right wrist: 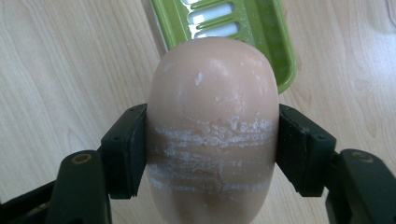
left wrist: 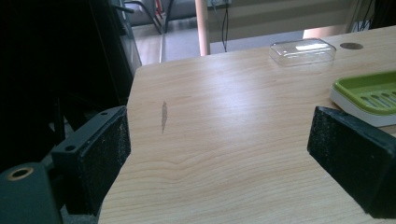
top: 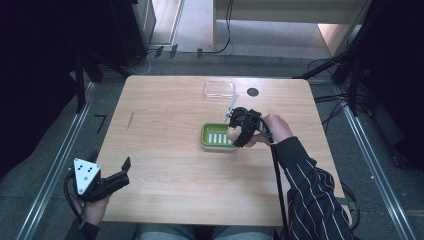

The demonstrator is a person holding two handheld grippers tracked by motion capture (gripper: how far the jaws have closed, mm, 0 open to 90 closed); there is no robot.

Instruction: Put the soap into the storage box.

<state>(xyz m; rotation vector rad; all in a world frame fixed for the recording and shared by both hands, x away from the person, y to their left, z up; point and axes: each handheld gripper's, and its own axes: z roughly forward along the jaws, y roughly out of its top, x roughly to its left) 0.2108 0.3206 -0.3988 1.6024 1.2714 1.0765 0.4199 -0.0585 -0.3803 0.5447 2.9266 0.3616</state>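
In the right gripper view, the pale oval soap (right wrist: 212, 135) clamped between the jaws hides most of the green dish (right wrist: 261, 32) beyond it, and the top edge cuts the dish off. The soap's near end runs out of the bottom edge. In the left gripper view, the right jaw covers the near corner of that dish, and the right edge crops its far side. From the high view, the right gripper (top: 239, 131) hides the soap.
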